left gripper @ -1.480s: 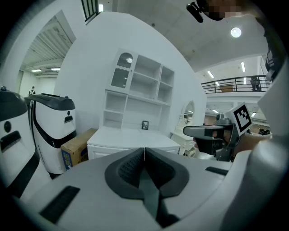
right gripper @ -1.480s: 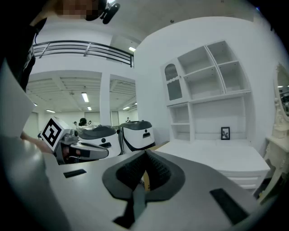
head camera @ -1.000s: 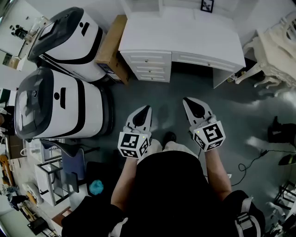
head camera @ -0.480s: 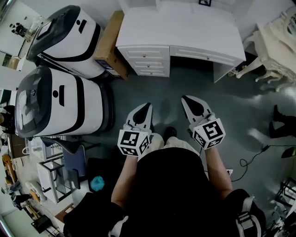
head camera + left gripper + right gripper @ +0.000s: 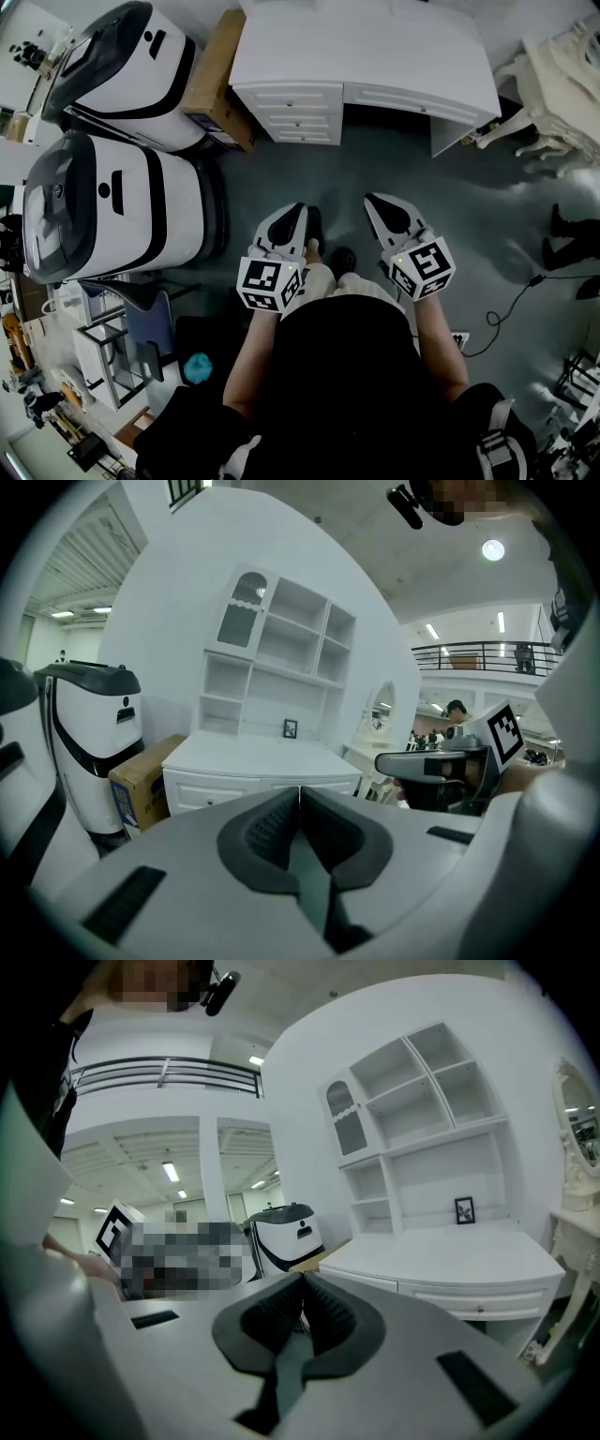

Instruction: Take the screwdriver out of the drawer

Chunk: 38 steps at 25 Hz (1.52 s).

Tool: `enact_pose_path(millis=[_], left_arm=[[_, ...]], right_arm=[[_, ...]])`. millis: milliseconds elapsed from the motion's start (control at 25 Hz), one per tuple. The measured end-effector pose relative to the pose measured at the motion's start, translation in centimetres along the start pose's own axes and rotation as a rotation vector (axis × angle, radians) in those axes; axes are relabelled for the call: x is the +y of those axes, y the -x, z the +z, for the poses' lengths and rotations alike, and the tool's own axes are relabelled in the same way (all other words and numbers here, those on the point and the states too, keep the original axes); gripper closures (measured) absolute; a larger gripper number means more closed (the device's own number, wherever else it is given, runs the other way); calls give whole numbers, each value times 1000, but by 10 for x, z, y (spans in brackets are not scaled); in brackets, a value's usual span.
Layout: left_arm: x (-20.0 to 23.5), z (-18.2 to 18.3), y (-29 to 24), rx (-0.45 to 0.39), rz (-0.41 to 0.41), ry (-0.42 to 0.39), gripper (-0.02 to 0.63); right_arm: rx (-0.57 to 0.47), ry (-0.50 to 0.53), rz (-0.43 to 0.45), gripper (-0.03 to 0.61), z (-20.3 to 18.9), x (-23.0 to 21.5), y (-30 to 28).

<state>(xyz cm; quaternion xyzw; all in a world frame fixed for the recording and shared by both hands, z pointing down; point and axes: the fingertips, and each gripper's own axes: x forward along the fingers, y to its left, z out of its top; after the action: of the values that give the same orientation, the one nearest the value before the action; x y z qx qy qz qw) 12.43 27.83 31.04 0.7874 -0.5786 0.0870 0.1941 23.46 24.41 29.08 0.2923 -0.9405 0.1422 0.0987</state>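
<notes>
A white desk (image 5: pixel 375 56) stands some way ahead of me, with a stack of three closed drawers (image 5: pixel 292 112) on its left side and a wide closed drawer (image 5: pixel 412 101) to the right. No screwdriver is visible. My left gripper (image 5: pixel 296 208) and right gripper (image 5: pixel 371 200) are held side by side above the grey floor, well short of the desk, both shut with nothing between the jaws. In the left gripper view the desk (image 5: pixel 262 761) sits ahead with a shelf unit above it; the right gripper view shows the desk (image 5: pixel 450 1260) to the right.
Two large white and black machines (image 5: pixel 122 206) stand on the left, a cardboard box (image 5: pixel 214 80) beside the desk. A white ornate chair (image 5: pixel 553 84) is at the right. A cable (image 5: pixel 511 314) runs over the floor. Shelving and clutter (image 5: pixel 103 356) fill the lower left.
The view has shifted so the desk sits slightly higher in the frame. Both grippers stay side by side and shut; the right one has sunk slightly.
</notes>
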Motion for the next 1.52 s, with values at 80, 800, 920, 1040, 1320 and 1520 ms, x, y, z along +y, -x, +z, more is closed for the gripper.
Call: enact_pose_path(millis=[80, 800, 920, 1040, 1320, 1520], left_arm=[[10, 2, -7, 2, -2, 6, 589], [117, 57, -112, 22, -68, 22, 589], [133, 65, -127, 27, -88, 22, 589], [148, 68, -141, 40, -111, 20, 589], [181, 64, -171, 65, -153, 12, 589], [204, 52, -188, 96, -165, 17, 589]], right_arm=[[7, -2, 1, 560, 3, -3, -10], [38, -22, -52, 560, 51, -63, -138], [39, -29, -74, 561, 58, -72, -156], [45, -32, -88, 560, 62, -76, -176], [71, -36, -119, 560, 58, -84, -216], [100, -47, -137, 560, 49, -88, -238]])
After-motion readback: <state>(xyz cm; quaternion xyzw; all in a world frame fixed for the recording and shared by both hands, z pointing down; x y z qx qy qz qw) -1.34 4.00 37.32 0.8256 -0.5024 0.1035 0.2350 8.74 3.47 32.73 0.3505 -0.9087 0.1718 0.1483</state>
